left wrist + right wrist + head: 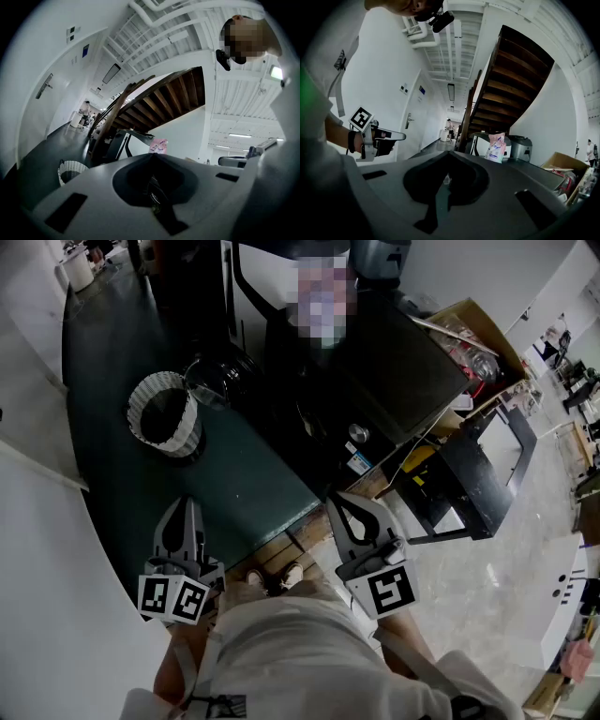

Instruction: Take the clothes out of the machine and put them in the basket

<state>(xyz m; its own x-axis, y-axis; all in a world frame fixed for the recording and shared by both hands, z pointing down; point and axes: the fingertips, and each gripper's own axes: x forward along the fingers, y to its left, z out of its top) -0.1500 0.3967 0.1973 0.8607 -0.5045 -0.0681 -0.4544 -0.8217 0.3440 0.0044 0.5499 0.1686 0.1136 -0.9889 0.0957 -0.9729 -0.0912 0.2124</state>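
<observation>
Both tools are up at waist height, held level and close in to the person's body. The left gripper [185,512] has its fingers clenched tight, the tips meeting in a point with nothing between them. It is the same on the other side: the right gripper [342,502] is clamped together and empty. From the right gripper view the left one shows off to the side, gripped in a hand.

Ahead of the left gripper stands the basket [155,395], white and woven, upright on the dark floor [112,484], well apart from both tools. Its inside is too dark to tell what it holds.

Just beside the basket, to its right, a round glossy door [220,376] stands at the front of the machine [394,362], a big dark box straight ahead of the person. The opening behind that door is in shadow, so where the clothes lie cannot be told from any view.

On top of the machine sits a pink bag [497,146], and beyond the machine's right side is a cardboard box [473,329], open and full of odds and ends. A wooden staircase [511,79] climbs overhead behind it all. Down below, the person's shoes [272,577] stand at the edge of the dark floor, between the two tools.
</observation>
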